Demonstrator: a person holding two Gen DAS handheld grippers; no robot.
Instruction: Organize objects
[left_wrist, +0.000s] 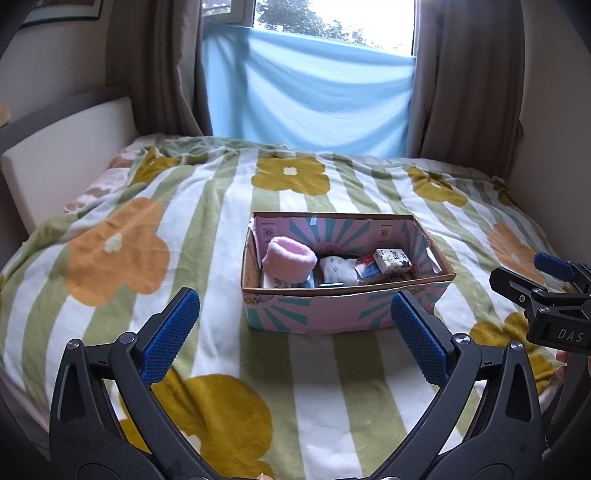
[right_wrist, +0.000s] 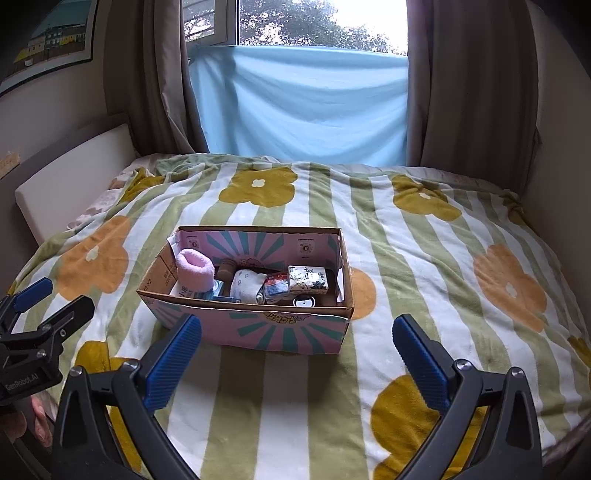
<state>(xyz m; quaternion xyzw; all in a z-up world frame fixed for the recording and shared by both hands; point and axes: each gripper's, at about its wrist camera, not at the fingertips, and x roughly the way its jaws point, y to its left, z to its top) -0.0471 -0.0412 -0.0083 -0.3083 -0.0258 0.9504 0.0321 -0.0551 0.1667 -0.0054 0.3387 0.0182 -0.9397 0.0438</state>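
Observation:
An open pink and teal cardboard box (left_wrist: 332, 310) (right_wrist: 280, 332) sits on the bed. Inside it lie a pink fuzzy roll (left_wrist: 290, 262) (right_wrist: 194, 267), a white patterned sock (left_wrist: 336, 269) (right_wrist: 245, 282), a small patterned box (left_wrist: 392, 259) (right_wrist: 308, 280) and other small items. My left gripper (left_wrist: 295, 314) is open and empty, just in front of the box. My right gripper (right_wrist: 297, 338) is open and empty, also in front of the box. The right gripper shows at the right edge of the left wrist view (left_wrist: 546, 288), and the left gripper at the left edge of the right wrist view (right_wrist: 40, 314).
A striped flower blanket (left_wrist: 184, 229) (right_wrist: 424, 258) covers the bed. A white headboard panel (left_wrist: 62, 158) stands at the left. A blue cloth (left_wrist: 310, 88) hangs over the window behind, with brown curtains (left_wrist: 469, 81) at both sides.

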